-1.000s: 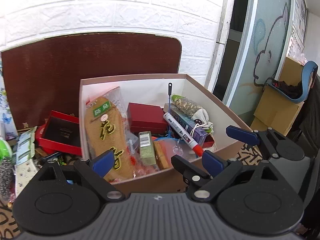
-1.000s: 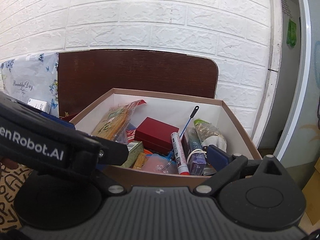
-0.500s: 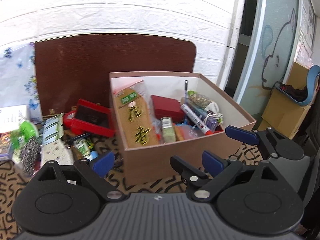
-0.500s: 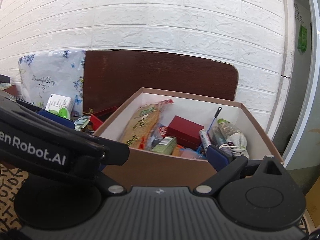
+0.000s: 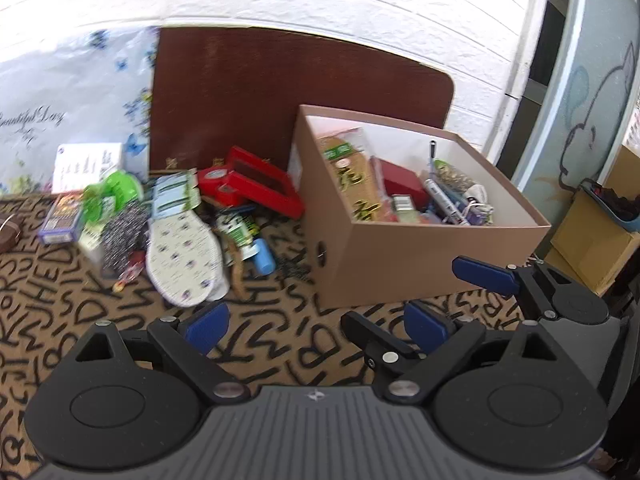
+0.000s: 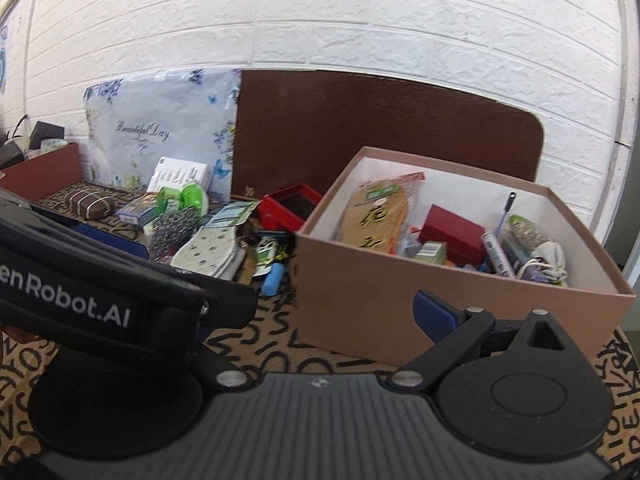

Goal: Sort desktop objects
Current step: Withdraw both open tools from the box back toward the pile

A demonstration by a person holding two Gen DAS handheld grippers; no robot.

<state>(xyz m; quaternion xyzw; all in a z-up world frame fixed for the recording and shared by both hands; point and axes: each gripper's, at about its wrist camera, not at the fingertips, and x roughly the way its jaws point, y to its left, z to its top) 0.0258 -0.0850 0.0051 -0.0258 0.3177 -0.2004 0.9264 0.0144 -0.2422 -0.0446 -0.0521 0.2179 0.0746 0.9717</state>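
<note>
my left tool (image 5: 316, 326) is wide open and holds nothing; its blue pads (image 5: 206, 320) hang over a bare bit of the table (image 5: 280, 344) with the black letter pattern, touching nothing. my right tool (image 5: 456, 300) sits just to the right of it in the left view, low and in front of the brown box (image 5: 420, 256). it also looks open, with one blue pad up near the box's front wall and the other lower down, and nothing sits between them. in the right view the left tool's black body covers one side, so i see only one blue pad (image 6: 434, 314) there. i think i am between picks: both tools are free and need a new thing to fetch. the box already holds a yellow insole pack (image 5: 352, 176), a dark red case (image 5: 400, 178), a marker (image 5: 444, 200) and more. the pile not yet sorted lies on the table to the left of the box, well apart from my tools: a white insole (image 5: 182, 256), a shiny metal scrubber (image 5: 120, 232), a blue tube (image 5: 264, 262), a red open box (image 5: 256, 182) and a green thing (image 5: 116, 192). next i guess i should move the left tool forward and left to the pile, pick one thing that lies on top and clear of the others, like the white insole or the blue tube, line the pads on both sides of it, then squeeze.
</note>
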